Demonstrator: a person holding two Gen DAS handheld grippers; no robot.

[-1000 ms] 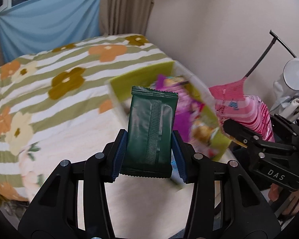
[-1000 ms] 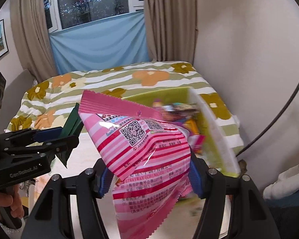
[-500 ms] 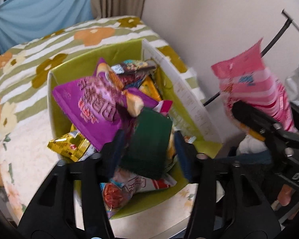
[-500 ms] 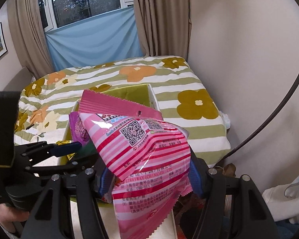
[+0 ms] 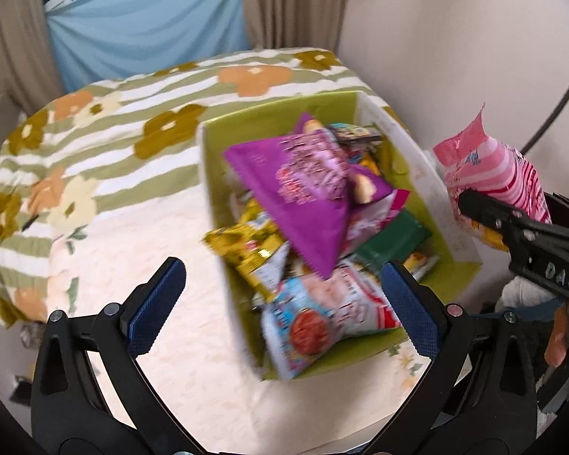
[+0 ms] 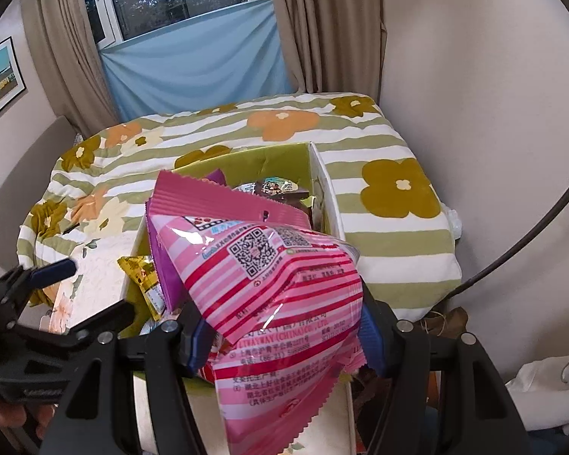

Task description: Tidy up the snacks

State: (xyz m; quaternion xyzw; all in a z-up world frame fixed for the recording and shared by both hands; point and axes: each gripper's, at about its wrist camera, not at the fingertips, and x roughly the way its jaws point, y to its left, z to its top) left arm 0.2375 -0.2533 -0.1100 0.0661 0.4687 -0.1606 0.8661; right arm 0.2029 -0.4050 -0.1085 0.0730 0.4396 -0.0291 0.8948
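A flower-patterned quilt (image 5: 140, 121) is spreading under the green snack box (image 5: 277, 121). A purple bag (image 5: 303, 189) is lying atop the dark green packet (image 5: 394, 242) inside. The right gripper (image 6: 280, 337) is clenching a pink striped bag (image 6: 280, 288); the left gripper (image 5: 280, 303) is hanging spread and empty.

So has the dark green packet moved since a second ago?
Yes. The dark green packet has left the left gripper, whose jaws are now open, and lies in the green box on the snack pile.
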